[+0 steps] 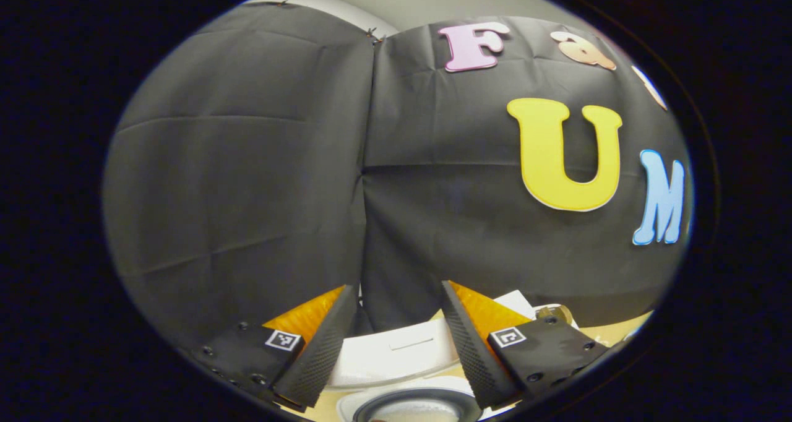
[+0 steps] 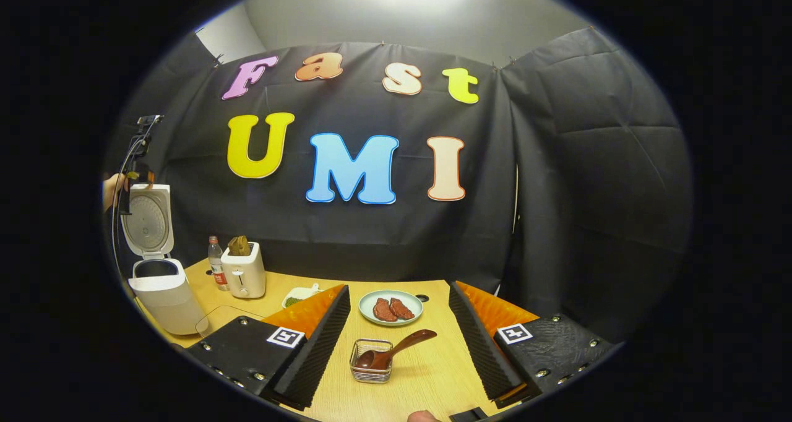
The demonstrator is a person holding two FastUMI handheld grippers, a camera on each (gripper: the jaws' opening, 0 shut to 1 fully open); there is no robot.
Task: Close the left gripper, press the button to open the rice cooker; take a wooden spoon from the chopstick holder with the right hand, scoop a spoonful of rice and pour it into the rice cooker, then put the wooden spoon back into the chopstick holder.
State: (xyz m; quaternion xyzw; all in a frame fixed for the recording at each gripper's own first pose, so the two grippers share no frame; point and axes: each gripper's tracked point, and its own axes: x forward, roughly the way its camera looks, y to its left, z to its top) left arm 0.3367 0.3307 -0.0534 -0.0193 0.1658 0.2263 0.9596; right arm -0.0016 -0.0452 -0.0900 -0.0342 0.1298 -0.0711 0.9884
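The white rice cooker (image 2: 162, 293) stands at the table's left edge with its lid (image 2: 147, 221) raised upright. My left gripper (image 2: 133, 184), held by a hand, hovers by the lid's top. In the left gripper view that gripper (image 1: 398, 286) is open and empty, above the cooker's lid (image 1: 396, 351) and the rim of the inner pot (image 1: 414, 404). The wooden spoon (image 2: 399, 346) lies tilted in the wire chopstick holder (image 2: 371, 363), handle pointing right. My right gripper (image 2: 399, 289) is open and empty, with the holder between and just beyond its fingers.
A plate with two pieces of meat (image 2: 391, 307) sits behind the holder. A white toaster (image 2: 244, 272), a bottle (image 2: 216, 262) and a small dish of green bits (image 2: 300, 296) stand at the back left. A clear flat sheet (image 2: 223, 320) lies by the cooker.
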